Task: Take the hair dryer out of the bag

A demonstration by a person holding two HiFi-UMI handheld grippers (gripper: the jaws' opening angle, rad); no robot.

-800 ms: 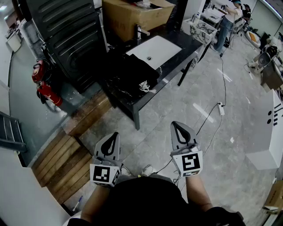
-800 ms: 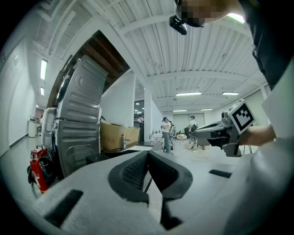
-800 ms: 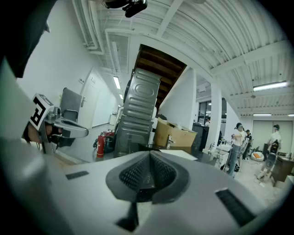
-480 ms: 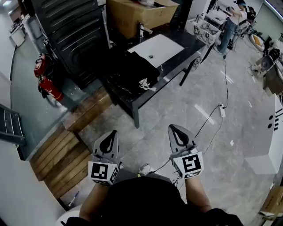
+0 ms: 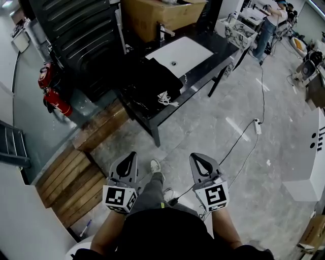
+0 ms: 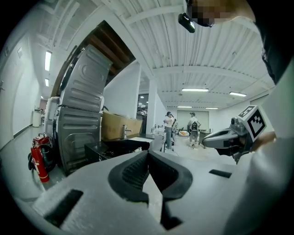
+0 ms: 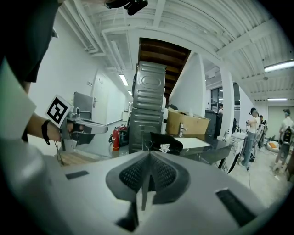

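Note:
A black bag with a white drawstring lies on a dark table, well ahead of me. It also shows in the right gripper view as the black bag past the jaws. No hair dryer is visible; the bag hides its contents. My left gripper and right gripper are held side by side over the floor, far short of the table. In the left gripper view the left gripper is shut and empty. The right gripper is likewise shut and empty.
A white inset panel and a cardboard box sit on the table behind the bag. Red fire extinguishers and a dark ribbed cabinet stand left. Wooden steps lie left; a power strip with cable lies right. People stand far off.
The view has shifted a little toward the table. My leg and shoe have stepped forward between the two grippers. Both grippers stay shut and level with each other.

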